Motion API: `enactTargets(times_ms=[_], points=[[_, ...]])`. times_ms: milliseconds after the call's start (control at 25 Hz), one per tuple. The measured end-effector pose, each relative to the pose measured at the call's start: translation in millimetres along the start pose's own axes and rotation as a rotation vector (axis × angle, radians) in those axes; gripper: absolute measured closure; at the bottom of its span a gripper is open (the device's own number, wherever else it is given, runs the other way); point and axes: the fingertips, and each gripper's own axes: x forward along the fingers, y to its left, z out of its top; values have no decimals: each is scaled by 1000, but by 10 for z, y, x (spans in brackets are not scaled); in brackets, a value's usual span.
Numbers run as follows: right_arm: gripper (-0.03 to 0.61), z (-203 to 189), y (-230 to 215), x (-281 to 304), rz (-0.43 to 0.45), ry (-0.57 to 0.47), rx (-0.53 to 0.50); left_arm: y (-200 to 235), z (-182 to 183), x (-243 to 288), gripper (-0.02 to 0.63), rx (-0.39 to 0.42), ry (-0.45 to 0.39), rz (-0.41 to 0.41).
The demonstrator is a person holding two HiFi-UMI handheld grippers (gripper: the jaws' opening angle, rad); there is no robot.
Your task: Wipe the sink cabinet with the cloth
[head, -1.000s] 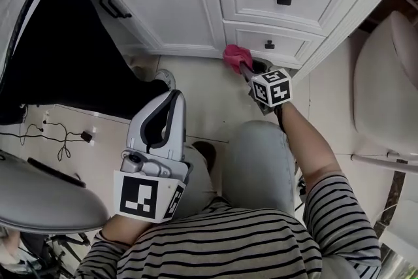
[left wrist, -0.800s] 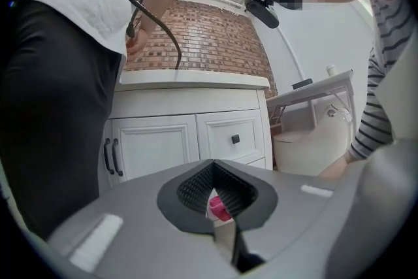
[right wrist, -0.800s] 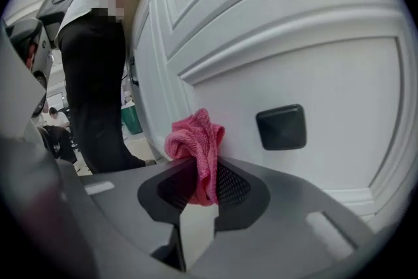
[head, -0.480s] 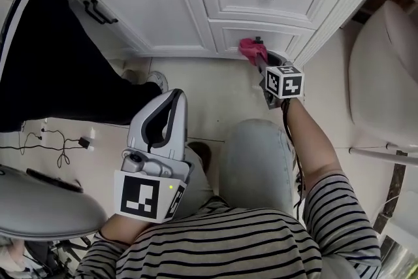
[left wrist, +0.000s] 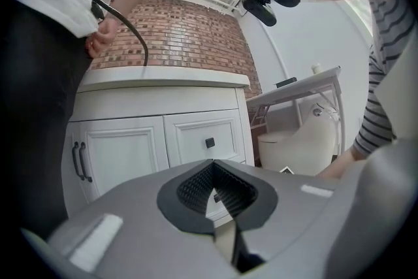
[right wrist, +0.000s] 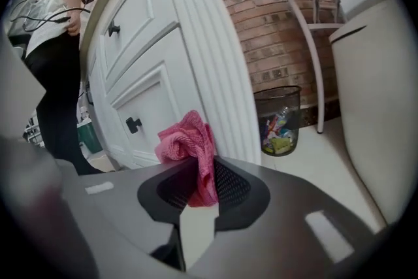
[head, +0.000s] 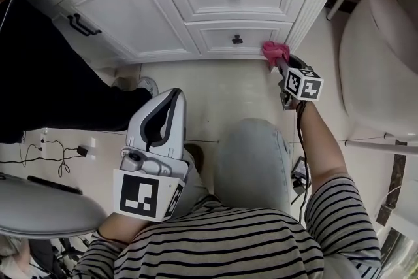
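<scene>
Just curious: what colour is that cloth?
The cloth is pink, clearest in the right gripper view.

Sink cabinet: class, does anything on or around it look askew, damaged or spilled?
Nothing stands out. The sink cabinet has its door and drawers shut and flush; the right gripper holds the pink cloth at its lower right corner.

Pink cloth (head: 275, 51), white cabinet (head: 144, 16), black-and-white striped shirt (head: 228, 245).
</scene>
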Motion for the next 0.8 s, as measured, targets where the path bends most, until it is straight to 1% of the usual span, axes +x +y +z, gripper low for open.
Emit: enactTargets(times_ms=[160,240,320,400,480,600,680,800], points=[[505,-19,-446,-216,-96,-13,54,-61,18,38,612,3,7,-6],[505,34,-632,-342,-140,-25,76,-66,38,48,611,2,8,-4],[506,161,-708,-457,-156,-46,84,-57,71,54,612,5,-1,3],[506,324,-662,-612,-143,-77,83,-62,79,37,612,4,-8,10],[506,529,-516,-829,-107,-120,79,-78,80,3,612,1,-14,14],[508,990,-154,-1311,-47,-205,63,-114,121,-64,612,-3,-29,10],[508,1325,164,-1733,-8,-269,55,-141,169,-131,612,-11,-41,5],[508,1752,760,-2329,65,-373,42,-137,270,-292,612,-16,-67,10]])
